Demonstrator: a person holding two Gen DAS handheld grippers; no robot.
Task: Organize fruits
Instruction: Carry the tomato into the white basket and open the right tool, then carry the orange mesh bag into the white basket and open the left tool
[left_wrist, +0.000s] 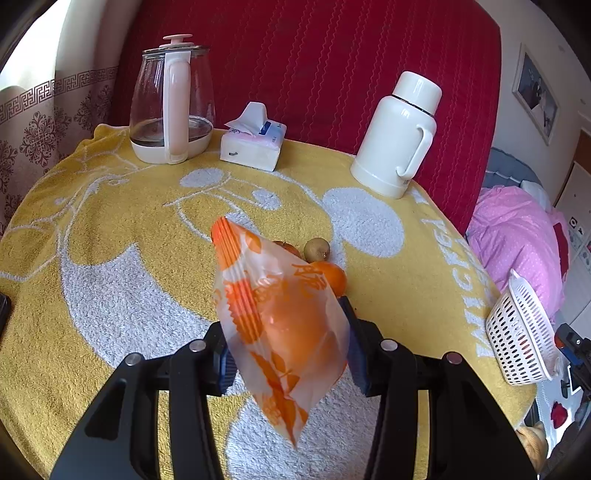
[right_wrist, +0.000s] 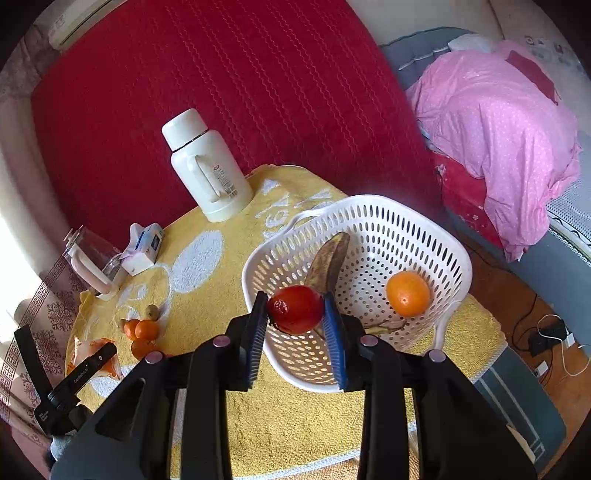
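My left gripper (left_wrist: 290, 341) is shut on an orange wrapped in a printed plastic bag (left_wrist: 280, 325), held above the yellow towel. Beyond it lie a loose orange (left_wrist: 334, 278) and a kiwi (left_wrist: 317, 249). My right gripper (right_wrist: 297, 325) is shut on a red tomato (right_wrist: 295, 308), held over the near rim of the white basket (right_wrist: 424, 225). In the basket lie a dark, overripe banana (right_wrist: 330, 264) and an orange (right_wrist: 408, 293). Several oranges (right_wrist: 142, 332) and a kiwi (right_wrist: 152, 312) lie on the towel at the left, by the left gripper (right_wrist: 88, 363).
A glass kettle (left_wrist: 171, 103), a tissue pack (left_wrist: 255, 138) and a white thermos (left_wrist: 399, 136) stand at the table's back edge before a red cloth. The basket (left_wrist: 521, 332) sits at the right table edge. A bed with pink bedding (right_wrist: 495, 140) is to the right.
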